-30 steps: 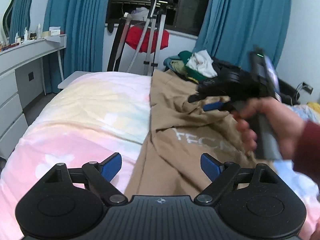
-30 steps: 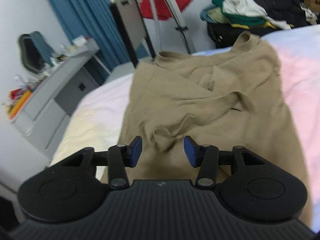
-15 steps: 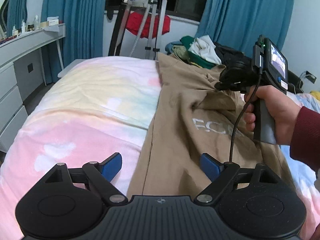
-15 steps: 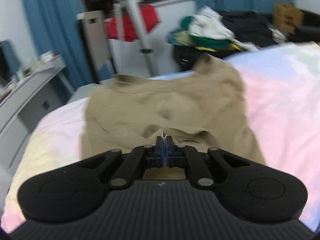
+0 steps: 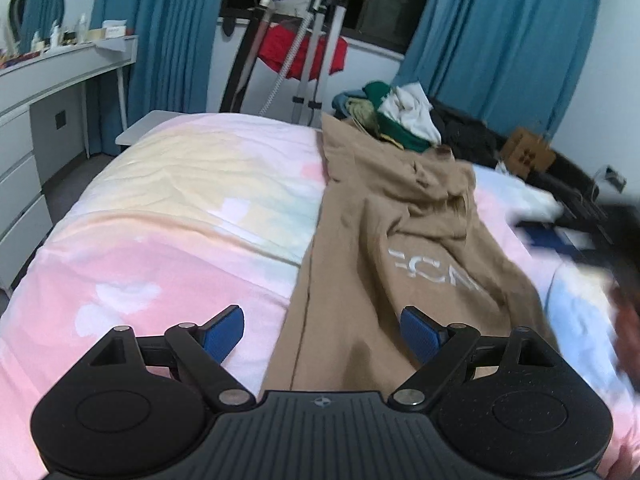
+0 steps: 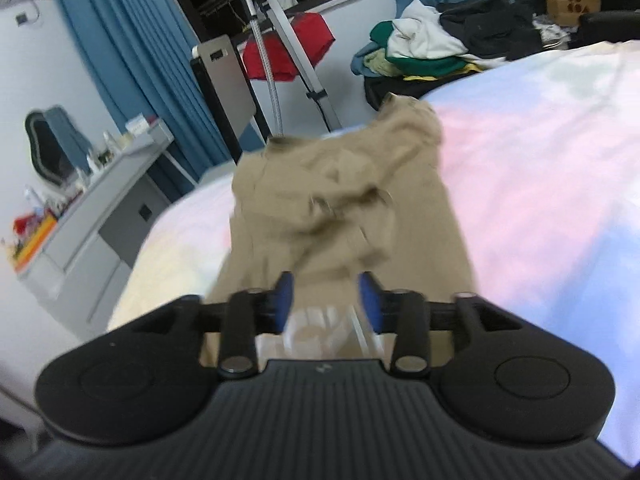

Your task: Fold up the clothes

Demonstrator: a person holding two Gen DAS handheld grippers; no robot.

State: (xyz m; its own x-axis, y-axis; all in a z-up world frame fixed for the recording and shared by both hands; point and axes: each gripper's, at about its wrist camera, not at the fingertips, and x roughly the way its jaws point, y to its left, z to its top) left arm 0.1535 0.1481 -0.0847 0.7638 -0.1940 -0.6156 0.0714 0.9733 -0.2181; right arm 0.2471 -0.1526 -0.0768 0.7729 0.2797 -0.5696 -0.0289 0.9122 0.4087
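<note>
A tan T-shirt (image 5: 384, 240) with pale lettering lies lengthwise on the pastel bedspread (image 5: 168, 216), folded into a narrow strip with a bunched sleeve near its far end. It also shows in the right wrist view (image 6: 344, 208). My left gripper (image 5: 322, 330) is open and empty just above the shirt's near hem. My right gripper (image 6: 325, 300) is open and empty above the shirt's near part; in the left wrist view it is a dark blur at the right edge (image 5: 580, 240).
A pile of clothes (image 5: 404, 120) lies beyond the bed's far end. A clothes rack with a red garment (image 5: 304, 52) stands by the window. A grey dresser (image 5: 24, 128) is on the left. A cardboard box (image 5: 528, 152) sits at the far right.
My right gripper has let go of the bunched shirt fabric, opened, and pulled back to the right. The fabric has dropped onto the shirt. The left gripper has stayed open.
</note>
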